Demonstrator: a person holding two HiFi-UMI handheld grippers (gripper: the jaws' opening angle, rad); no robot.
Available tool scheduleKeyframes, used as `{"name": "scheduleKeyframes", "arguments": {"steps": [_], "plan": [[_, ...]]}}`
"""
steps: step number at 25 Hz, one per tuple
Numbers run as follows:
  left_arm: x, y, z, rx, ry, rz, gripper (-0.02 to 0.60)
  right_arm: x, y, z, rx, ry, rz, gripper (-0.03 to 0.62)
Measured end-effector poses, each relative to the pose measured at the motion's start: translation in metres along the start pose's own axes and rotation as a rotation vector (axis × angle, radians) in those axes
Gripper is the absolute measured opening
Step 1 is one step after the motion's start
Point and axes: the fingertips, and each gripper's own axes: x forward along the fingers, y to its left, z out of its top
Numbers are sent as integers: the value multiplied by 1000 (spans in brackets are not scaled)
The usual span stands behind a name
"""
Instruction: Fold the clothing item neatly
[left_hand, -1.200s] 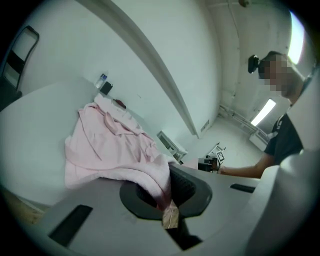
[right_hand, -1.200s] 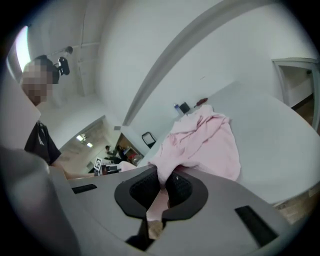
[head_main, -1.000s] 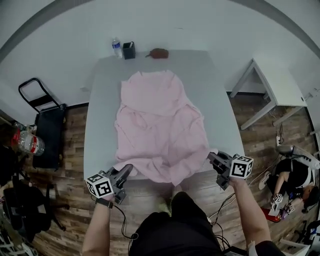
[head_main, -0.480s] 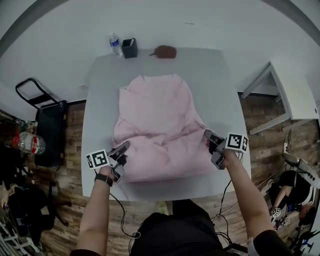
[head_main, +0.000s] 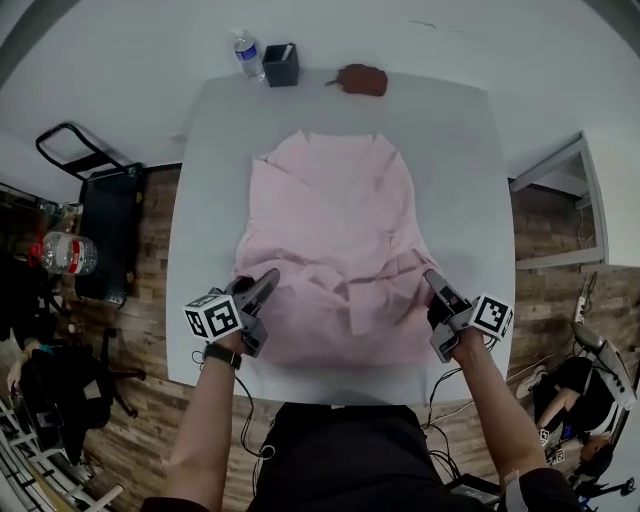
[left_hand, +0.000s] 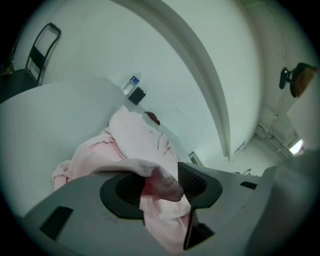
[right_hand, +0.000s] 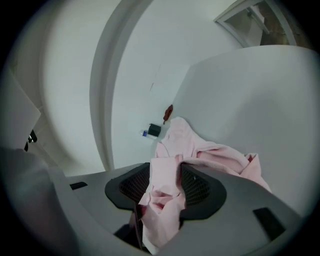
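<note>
Pink garment (head_main: 335, 240) lies spread on the white table (head_main: 205, 200), near edge loose between the just-opening jaws of left gripper (head_main: 265, 284) and right gripper (head_main: 434, 280); the far bottle (head_main: 248, 54) has an unreadable label.

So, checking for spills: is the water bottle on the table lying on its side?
No, the bottle stands upright beside the black cup.

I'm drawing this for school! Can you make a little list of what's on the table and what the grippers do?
table: white
clothing: pink garment, lying rumpled, near edge bunched
far edge: bottle, black cup, brown pouch
left gripper: jaws just opening, garment between them
right gripper: jaws just opening, garment between them
</note>
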Motion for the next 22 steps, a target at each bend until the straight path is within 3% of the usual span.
{"name": "scheduleKeyframes", "arguments": {"steps": [3,6,8,10,13,15,18,22], "plan": [[1,14,9,-43,-43,67,184,2,10,-25,-73,59,-19,176],[0,31,3,-172,-32,126,184,-10,6,-62,-50,125,-81,176],[1,31,-9,-225,44,115,184,-12,-3,-98,-41,228,-135,176],[-1,23,-21,-227,122,82,184,-2,-12,-130,-35,326,-170,176],[-12,18,-22,-224,134,70,184,15,-20,-148,54,367,-184,176],[-17,20,-7,-246,70,69,184,27,-12,-134,90,328,-161,176],[-15,24,15,-355,-18,36,184,46,16,-77,68,203,-68,176],[-13,38,16,-420,-3,80,184,54,38,-21,83,154,25,176]]}}
